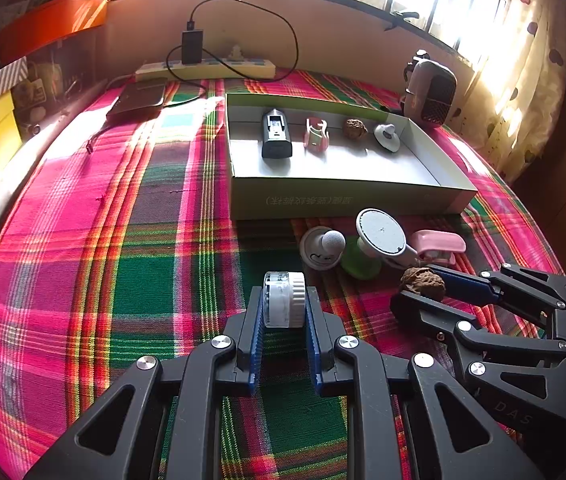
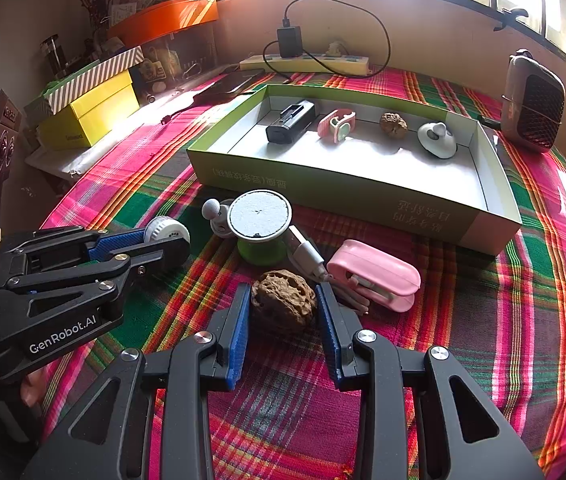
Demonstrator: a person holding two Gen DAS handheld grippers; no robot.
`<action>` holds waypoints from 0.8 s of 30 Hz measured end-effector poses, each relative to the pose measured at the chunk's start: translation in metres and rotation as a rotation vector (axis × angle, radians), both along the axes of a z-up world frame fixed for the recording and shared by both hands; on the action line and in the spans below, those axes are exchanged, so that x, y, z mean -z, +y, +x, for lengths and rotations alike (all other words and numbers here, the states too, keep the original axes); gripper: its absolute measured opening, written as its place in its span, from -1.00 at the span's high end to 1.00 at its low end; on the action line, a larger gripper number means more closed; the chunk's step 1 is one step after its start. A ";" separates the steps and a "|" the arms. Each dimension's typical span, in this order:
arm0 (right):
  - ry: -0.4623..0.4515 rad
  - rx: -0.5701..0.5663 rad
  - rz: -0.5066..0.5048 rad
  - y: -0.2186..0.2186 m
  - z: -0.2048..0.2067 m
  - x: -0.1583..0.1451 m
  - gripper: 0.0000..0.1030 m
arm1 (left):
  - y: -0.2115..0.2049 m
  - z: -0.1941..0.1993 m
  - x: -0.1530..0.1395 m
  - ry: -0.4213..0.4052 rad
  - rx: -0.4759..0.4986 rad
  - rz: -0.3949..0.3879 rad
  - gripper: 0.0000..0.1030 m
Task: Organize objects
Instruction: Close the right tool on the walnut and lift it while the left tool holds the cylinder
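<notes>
My left gripper [image 1: 284, 300] is shut on a small white round container [image 1: 285, 299], low over the plaid cloth; it also shows in the right wrist view [image 2: 167, 236]. My right gripper [image 2: 283, 304] is shut on a brown walnut [image 2: 283, 300], seen from the left wrist view too [image 1: 423, 284]. A shallow green-sided box [image 1: 347, 198] [image 2: 335, 192] lies beyond and holds a black device [image 1: 277, 134], a pink clip [image 1: 315, 134], another walnut [image 1: 355, 129] and a white knob [image 1: 387, 136].
In front of the box lie a white knob piece [image 1: 321, 246], a round white charger on a green base [image 2: 259, 220] with its cable, and a pink case [image 2: 375, 274]. A power strip [image 2: 307, 63], a speaker [image 2: 533, 112] and stacked boxes [image 2: 91, 112] ring the table.
</notes>
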State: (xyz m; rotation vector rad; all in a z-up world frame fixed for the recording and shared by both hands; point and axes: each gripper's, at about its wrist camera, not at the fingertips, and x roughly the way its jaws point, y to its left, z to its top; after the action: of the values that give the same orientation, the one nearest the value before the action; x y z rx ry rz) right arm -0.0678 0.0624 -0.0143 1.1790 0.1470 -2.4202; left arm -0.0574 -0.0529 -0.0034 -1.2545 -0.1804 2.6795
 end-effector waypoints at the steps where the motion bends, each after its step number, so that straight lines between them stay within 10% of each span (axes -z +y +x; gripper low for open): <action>1: 0.000 0.001 0.000 0.000 0.000 0.000 0.35 | 0.000 0.000 0.000 0.000 0.000 0.000 0.67; 24: 0.018 0.001 -0.057 0.010 0.002 -0.013 0.35 | -0.010 0.007 -0.020 0.038 0.004 -0.014 0.67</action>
State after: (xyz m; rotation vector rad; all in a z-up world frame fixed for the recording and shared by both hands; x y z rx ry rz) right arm -0.0656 0.0726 -0.0012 1.1332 0.0827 -2.4200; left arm -0.0501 -0.0630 0.0167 -1.2059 -0.1537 2.7040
